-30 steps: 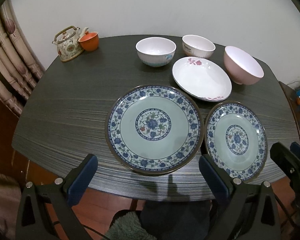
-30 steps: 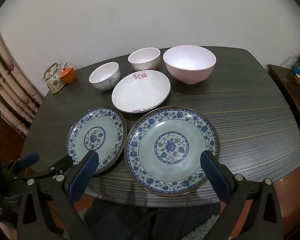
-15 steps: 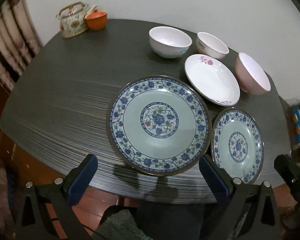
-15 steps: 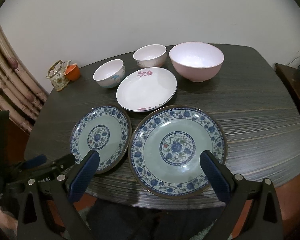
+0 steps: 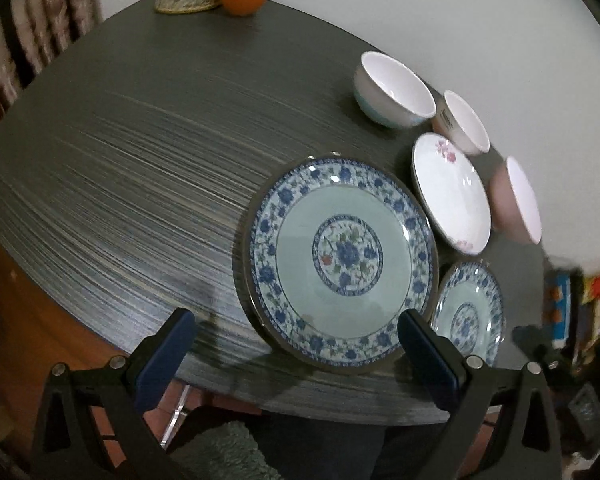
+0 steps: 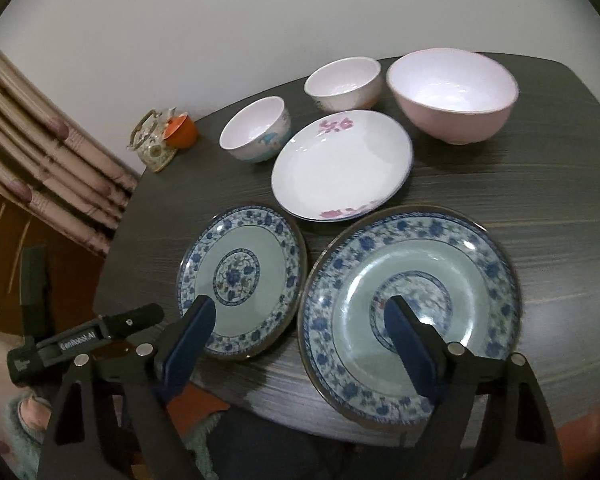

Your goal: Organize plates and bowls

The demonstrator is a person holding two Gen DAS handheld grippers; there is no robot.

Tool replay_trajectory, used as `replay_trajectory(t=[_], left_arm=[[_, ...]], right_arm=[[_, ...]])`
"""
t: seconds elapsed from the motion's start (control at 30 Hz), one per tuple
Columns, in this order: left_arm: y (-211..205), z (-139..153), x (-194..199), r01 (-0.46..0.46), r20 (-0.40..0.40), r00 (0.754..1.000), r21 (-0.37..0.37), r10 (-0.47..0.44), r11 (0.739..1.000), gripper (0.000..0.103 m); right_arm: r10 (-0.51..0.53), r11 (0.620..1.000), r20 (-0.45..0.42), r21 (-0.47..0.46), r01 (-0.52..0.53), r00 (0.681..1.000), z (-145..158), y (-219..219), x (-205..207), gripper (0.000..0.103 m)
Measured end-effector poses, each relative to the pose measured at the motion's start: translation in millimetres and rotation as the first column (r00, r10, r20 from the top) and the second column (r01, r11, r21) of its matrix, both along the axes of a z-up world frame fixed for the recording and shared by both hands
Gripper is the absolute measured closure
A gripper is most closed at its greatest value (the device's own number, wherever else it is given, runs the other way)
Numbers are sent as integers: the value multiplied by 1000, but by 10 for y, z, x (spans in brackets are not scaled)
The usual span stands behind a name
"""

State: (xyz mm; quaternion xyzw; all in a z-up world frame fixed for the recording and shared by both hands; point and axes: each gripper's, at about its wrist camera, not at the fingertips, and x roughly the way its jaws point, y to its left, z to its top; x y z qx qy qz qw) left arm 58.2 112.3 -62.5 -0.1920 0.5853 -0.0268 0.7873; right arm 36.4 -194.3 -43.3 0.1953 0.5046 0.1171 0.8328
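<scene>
In the left wrist view my left gripper (image 5: 298,354) is open over the table's near edge, with the near rim of the large blue-flowered plate (image 5: 340,264) just beyond its fingertips. A smaller matching plate (image 5: 468,308) lies to that plate's right. In the right wrist view my right gripper (image 6: 300,342) is open and its jaws are closing. Its left finger (image 6: 188,340) overlaps the small plate (image 6: 240,280) and its right finger (image 6: 412,344) the large plate (image 6: 412,300); the pads press on nothing. Farther back are a white flowered plate (image 6: 340,164), two small bowls (image 6: 256,128) (image 6: 344,82) and a pink bowl (image 6: 452,92).
A patterned teapot (image 6: 152,144) and an orange cup (image 6: 180,132) stand at the dark table's (image 6: 540,184) far left corner by a curtain (image 6: 40,152). The other gripper's black body (image 6: 88,336) shows low on the left. A white wall is behind.
The left wrist view has rolled and come closer, so the plates now sit right of centre. The right gripper has come lower over the two blue plates and its fingers stand closer together.
</scene>
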Motion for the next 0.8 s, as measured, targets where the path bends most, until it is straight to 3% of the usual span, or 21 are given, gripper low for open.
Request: replay_trajectory(t=[0.17,0.43,0.73,0.8], left_arm=[[184,-41,57,-55,8,998,-70,55,996,0],[383,-215,193,-95,-55,995,-158,87,983,0],[539,-407,347,-143,-109,987,-280,117,949,1],[549,-430,371,-144,-122,986,-320,110,936,1]], right_arm=[[39,999,-40,2,-39,998,-139,119,151,19],[99,994,-84,43,-96,991,-301,279,470,19],[145,989,-141,54,-139,979,-510,355,885,22],[157,987,-155,72,-147,975,-566,375,958,29]])
